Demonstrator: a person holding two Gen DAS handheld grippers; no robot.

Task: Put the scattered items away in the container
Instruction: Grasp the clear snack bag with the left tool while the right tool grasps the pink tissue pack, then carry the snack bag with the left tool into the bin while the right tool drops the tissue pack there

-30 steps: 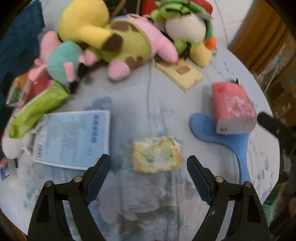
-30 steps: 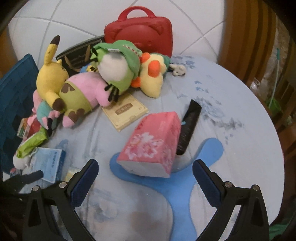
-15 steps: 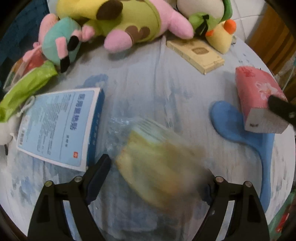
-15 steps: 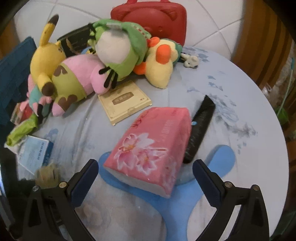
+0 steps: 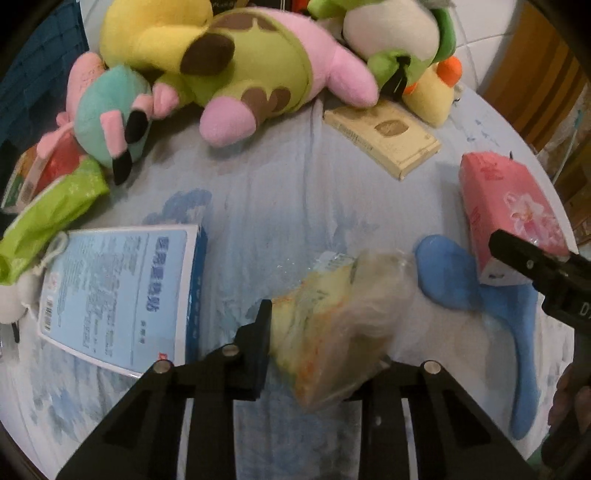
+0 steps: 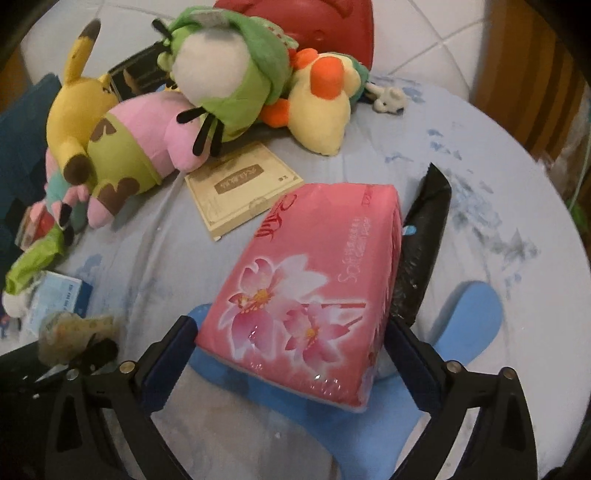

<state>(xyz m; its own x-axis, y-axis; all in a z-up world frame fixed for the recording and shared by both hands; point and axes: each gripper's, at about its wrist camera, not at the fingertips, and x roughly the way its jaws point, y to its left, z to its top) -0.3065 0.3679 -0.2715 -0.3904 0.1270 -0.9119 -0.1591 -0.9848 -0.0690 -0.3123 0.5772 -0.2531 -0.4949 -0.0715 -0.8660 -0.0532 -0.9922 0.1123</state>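
Note:
My left gripper (image 5: pixel 325 332) is shut on a yellow packet in clear wrap (image 5: pixel 332 325), tilted between its fingers just above the table; the packet also shows in the right wrist view (image 6: pixel 74 328). My right gripper (image 6: pixel 291 354) has its jaws on both sides of a pink tissue pack (image 6: pixel 314 291), touching it, and the pack lies on a blue curved piece (image 6: pixel 469 317). The tissue pack (image 5: pixel 513 206) and a right finger (image 5: pixel 532 262) show in the left wrist view. A dark blue woven container (image 5: pixel 33 74) stands at the far left.
Plush toys (image 5: pixel 236 62) pile at the back. A beige flat box (image 5: pixel 384 136), a light blue box (image 5: pixel 114 291), a green pouch (image 5: pixel 51 214) and a black packet (image 6: pixel 424 236) lie on the blue tablecloth (image 5: pixel 280 192). A red bag (image 6: pixel 325 26) stands behind.
My left gripper moved onto the yellow packet, shut on it and tipped it up. My right gripper moved forward until its jaws came around the pink tissue pack.

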